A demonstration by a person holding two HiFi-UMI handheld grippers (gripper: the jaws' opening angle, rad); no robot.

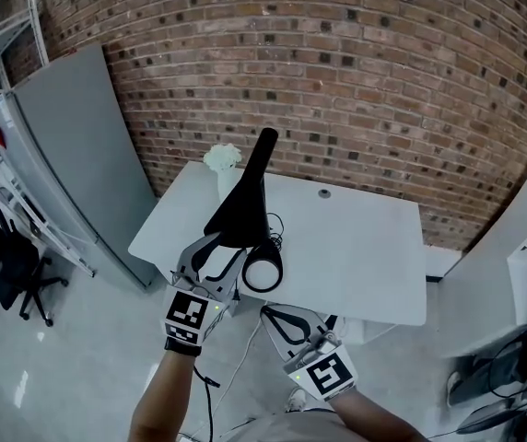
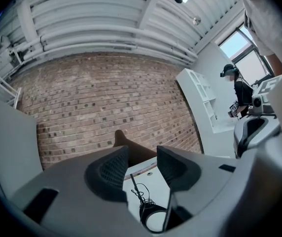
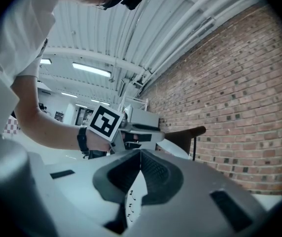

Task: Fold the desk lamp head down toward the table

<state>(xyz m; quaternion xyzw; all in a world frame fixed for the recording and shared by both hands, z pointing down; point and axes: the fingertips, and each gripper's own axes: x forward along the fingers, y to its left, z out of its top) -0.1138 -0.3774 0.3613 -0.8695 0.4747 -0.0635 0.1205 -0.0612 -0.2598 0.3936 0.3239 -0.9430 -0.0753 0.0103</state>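
One lamp head (image 1: 245, 201) is framed between the parted jaws of the left gripper (image 2: 142, 156). The right gripper (image 3: 140, 156) beside it is closed, empty, before one table (image 1: 365, 247).

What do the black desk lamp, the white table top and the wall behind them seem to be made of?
Black desk lamp: probably plastic or painted metal, matt; it is evenly dark with hardly any glare. White rectangular table top: likely laminated board, smooth; flat, uniform, thin edge. Red-brown wall: brick with pale mortar joints, rough and matt.
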